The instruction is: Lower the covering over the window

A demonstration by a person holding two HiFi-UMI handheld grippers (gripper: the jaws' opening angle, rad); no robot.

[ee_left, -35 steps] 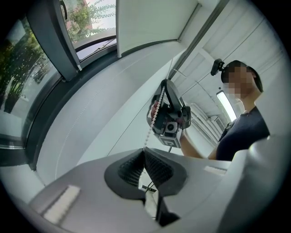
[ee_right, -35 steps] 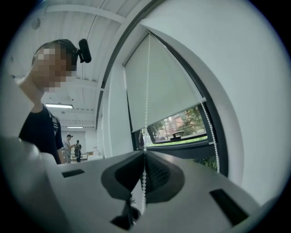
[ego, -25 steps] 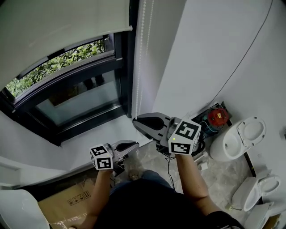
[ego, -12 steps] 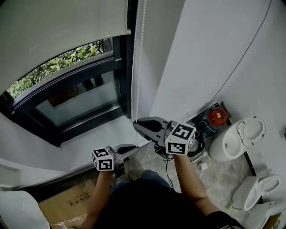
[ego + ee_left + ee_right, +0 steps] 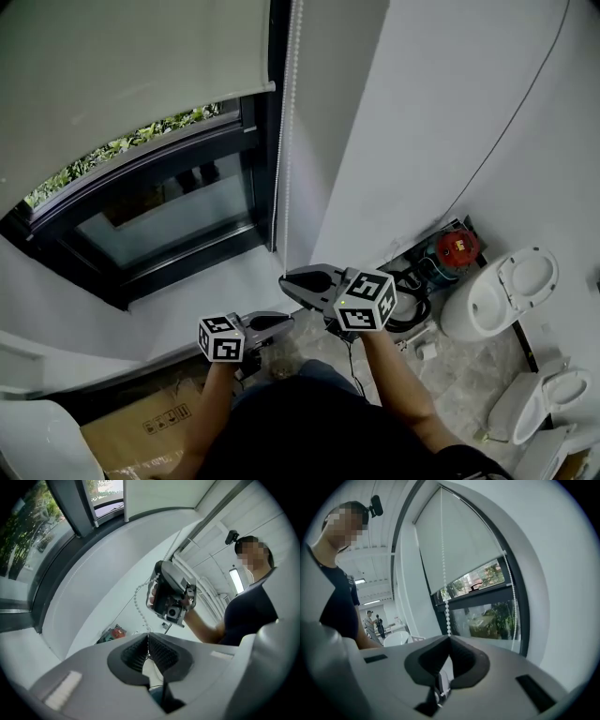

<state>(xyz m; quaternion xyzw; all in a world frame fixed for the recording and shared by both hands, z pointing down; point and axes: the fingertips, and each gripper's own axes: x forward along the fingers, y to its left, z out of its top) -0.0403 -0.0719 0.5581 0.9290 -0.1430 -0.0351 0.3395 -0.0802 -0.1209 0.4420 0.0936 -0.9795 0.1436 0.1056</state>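
While the pale grey fabric roller blind [image 5: 122, 75] hangs over the upper part of the black-framed window [image 5: 141, 272], a strip of green foliage [image 5: 112, 150] and the lower glass show beneath its bottom bar. Brown cardboard box [image 5: 141, 427] lies on the floor at far left, below the white sill.

Left claw [image 5: 284, 321]: held low in front of the person, pointing roughly level towards the corner. Its own view shows the left claw [image 5: 148, 637] clenched on the white bead chain [image 5: 137, 603], which rises out of the pinched tips. The other gripper sits higher in that view, in the person's hand.

White bead chain [image 5: 283, 141]: runs down along the window's right edge, just beside the black frame, to the two claws.

Right claw [image 5: 284, 279]: a little above and just beside the left one, tilted slightly downward. Its own view shows the right claw [image 5: 450, 639] also clamped on the chain [image 5: 446, 606], the beads climbing straight up from the tips in front of the blind [image 5: 459, 550].

Further right, against the white wall: a red round object [image 5: 457, 247] amid black cables on the floor, then a white ceramic toilet [image 5: 497, 291] with its lid up, and a second one [image 5: 548, 394] nearer the corner.
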